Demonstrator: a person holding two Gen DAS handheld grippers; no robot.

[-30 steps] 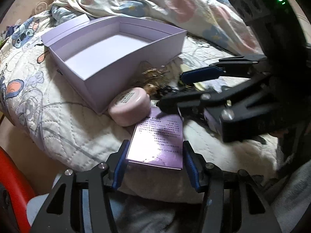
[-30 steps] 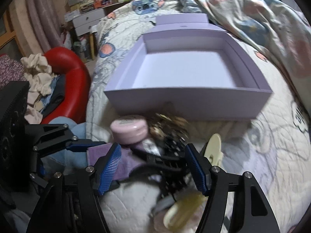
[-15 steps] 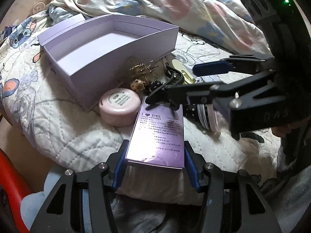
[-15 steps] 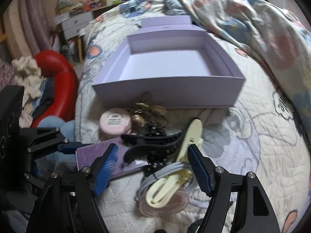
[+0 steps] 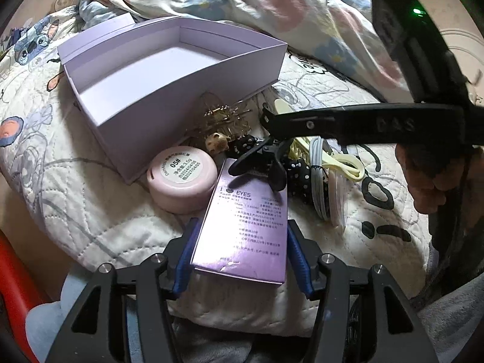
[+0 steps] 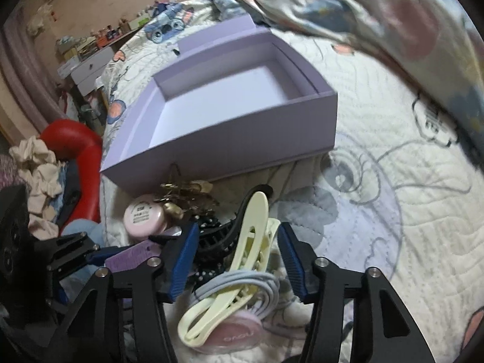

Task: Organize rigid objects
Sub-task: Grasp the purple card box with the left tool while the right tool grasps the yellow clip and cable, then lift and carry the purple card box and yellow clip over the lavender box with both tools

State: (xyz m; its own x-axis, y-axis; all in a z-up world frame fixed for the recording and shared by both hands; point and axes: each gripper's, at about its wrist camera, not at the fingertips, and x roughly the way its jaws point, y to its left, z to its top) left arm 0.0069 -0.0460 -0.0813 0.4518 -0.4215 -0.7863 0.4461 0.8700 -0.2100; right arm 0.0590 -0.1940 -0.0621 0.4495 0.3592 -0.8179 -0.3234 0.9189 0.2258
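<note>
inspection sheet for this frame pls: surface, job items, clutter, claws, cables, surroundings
Surface: quilted bedspread, cartoon print.
Job's things: open lilac box, nothing inside; pink round jar beside it; purple EYES carton; black hair clip; cream hair clip; gold clip.
Clutter: rumpled floral duvet behind the box.
Claws: left claw straddles the carton, contact unclear; right claw open around the clip pile.
Cables: coiled grey cable in the pile.
Surroundings: red chair, dresser.

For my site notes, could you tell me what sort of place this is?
Most likely a bedroom: the items lie on a quilted cartoon-print bedspread, with a rumpled floral duvet behind and a chest of drawers beside it.
</note>
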